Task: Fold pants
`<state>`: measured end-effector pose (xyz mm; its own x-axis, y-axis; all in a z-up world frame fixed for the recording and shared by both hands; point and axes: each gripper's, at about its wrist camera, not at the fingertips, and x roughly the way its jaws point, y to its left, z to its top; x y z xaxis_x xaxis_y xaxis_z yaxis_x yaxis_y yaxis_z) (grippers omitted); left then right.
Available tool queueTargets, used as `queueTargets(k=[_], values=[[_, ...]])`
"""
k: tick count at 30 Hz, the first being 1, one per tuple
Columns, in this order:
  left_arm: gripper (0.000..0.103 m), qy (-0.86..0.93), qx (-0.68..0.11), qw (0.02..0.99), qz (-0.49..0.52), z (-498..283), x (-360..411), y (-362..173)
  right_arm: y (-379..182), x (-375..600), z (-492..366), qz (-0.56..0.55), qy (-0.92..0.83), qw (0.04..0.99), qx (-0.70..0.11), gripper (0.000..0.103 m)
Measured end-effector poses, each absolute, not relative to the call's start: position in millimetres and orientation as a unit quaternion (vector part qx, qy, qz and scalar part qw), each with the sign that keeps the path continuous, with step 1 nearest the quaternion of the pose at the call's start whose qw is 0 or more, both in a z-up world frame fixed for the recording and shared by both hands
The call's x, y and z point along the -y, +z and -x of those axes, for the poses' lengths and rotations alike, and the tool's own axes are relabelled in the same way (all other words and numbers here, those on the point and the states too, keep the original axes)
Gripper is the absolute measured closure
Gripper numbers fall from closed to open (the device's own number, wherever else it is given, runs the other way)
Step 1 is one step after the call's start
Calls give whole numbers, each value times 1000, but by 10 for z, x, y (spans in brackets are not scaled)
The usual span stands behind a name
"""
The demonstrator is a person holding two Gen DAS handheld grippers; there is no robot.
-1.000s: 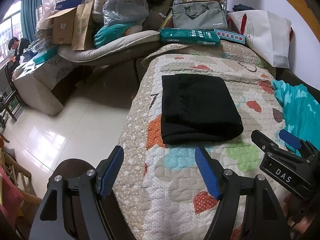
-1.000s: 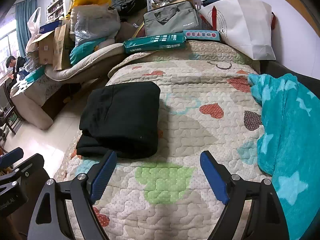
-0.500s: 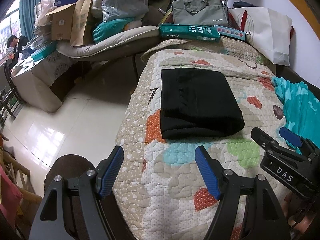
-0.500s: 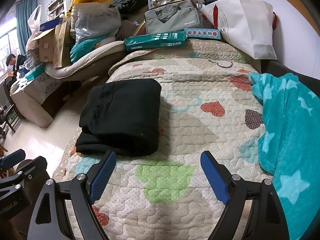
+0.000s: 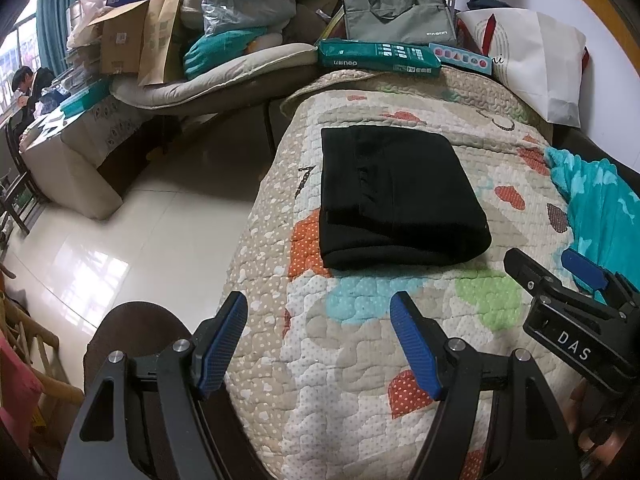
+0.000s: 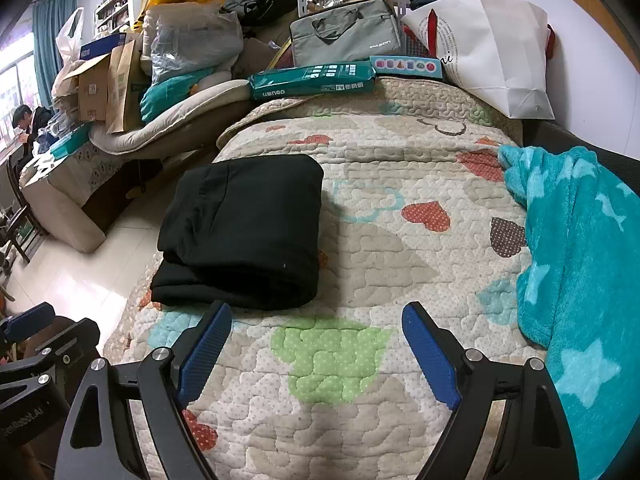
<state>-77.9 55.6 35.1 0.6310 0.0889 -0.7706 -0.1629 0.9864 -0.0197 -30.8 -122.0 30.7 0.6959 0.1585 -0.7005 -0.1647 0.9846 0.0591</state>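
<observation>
The black pants lie folded into a thick rectangle on the patterned quilt, near its left edge; they also show in the right wrist view. My left gripper is open and empty, held back from the pants over the quilt's near left corner. My right gripper is open and empty, just short of the pants' near edge, and it shows at the right of the left wrist view.
A teal fleece blanket covers the quilt's right side. A green box, a grey bag and a white bag stand at the far end. Tiled floor and piled clutter lie left.
Both grippers have drawn back slightly from the folded pants and stayed open. The pants have not moved.
</observation>
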Motion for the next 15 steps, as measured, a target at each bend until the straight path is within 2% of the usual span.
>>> queueTargets(k=[15], values=[[30, 66, -437, 896, 49, 749, -574, 274, 271, 1222, 320, 6, 89, 919, -383, 12]])
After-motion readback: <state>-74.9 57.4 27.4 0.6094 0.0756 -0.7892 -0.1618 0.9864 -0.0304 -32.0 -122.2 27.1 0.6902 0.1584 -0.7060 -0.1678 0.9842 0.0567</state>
